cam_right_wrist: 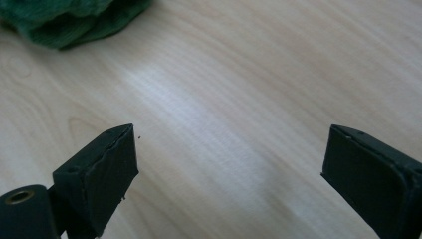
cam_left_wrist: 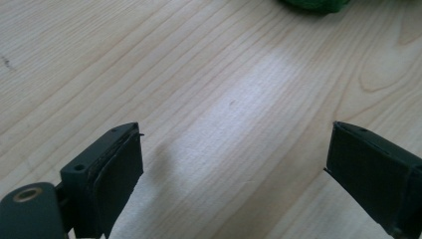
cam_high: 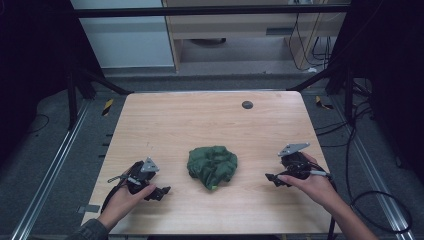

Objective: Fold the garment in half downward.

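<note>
Green cloth (cam_high: 212,165): crumpled heap, lying on the tabletop (cam_high: 200,120) near its middle, between the two hand-held grippers, touched by neither.
Left hand-held gripper (cam_high: 161,191): jaws wide apart, nothing between them, low over bare wood, left of the cloth; cloth edge (cam_left_wrist: 313,5) at top of its own view.
Right hand-held gripper (cam_high: 272,178): jaws wide apart, empty, right of the cloth; cloth (cam_right_wrist: 64,20) at upper left of its view.
Dark round disc (cam_high: 247,105): far side of tabletop, well apart from cloth.

No legible txt or labels anywhere.
</note>
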The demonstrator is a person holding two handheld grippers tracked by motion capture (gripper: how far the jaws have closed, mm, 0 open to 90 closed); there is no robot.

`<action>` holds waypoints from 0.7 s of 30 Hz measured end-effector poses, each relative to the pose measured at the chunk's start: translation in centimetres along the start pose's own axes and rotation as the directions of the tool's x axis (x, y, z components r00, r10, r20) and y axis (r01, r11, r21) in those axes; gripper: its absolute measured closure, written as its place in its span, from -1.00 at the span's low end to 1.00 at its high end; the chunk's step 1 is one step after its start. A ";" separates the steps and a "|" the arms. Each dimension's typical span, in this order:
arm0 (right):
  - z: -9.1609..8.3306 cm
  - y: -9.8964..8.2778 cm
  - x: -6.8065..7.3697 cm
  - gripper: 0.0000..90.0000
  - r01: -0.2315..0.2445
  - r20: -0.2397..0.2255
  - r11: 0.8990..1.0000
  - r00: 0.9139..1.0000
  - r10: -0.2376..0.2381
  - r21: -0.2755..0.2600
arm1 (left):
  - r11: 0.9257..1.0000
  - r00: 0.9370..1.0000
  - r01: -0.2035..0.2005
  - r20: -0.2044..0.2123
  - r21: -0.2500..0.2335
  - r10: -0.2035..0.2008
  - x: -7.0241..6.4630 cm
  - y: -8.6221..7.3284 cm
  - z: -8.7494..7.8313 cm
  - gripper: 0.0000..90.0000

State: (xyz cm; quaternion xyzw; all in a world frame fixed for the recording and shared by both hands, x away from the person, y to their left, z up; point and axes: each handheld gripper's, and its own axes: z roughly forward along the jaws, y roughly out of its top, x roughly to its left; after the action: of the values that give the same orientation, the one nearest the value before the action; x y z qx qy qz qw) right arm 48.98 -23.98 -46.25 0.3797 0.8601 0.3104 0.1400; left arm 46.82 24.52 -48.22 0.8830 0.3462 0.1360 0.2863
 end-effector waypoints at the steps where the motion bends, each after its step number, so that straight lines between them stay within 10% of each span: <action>1: 0.0 0.2 -0.3 -0.83 -0.010 0.009 1.000 1.000 0.010 -0.005 | 1.000 1.000 0.002 -0.005 -0.004 -0.002 0.1 0.0 0.0 -0.84; 21: 3.9 3.8 -4.3 -0.79 -0.134 0.103 0.991 0.985 0.135 -0.012 | 0.997 0.992 0.068 -0.108 -0.044 -0.072 4.5 2.5 1.9 -0.85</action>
State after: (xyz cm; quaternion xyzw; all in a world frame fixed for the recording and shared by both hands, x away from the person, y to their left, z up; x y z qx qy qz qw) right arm 55.90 -23.55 -46.81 0.4522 0.8232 0.3014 0.1642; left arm 52.24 25.30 -48.04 0.8557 0.3891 0.1809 0.2892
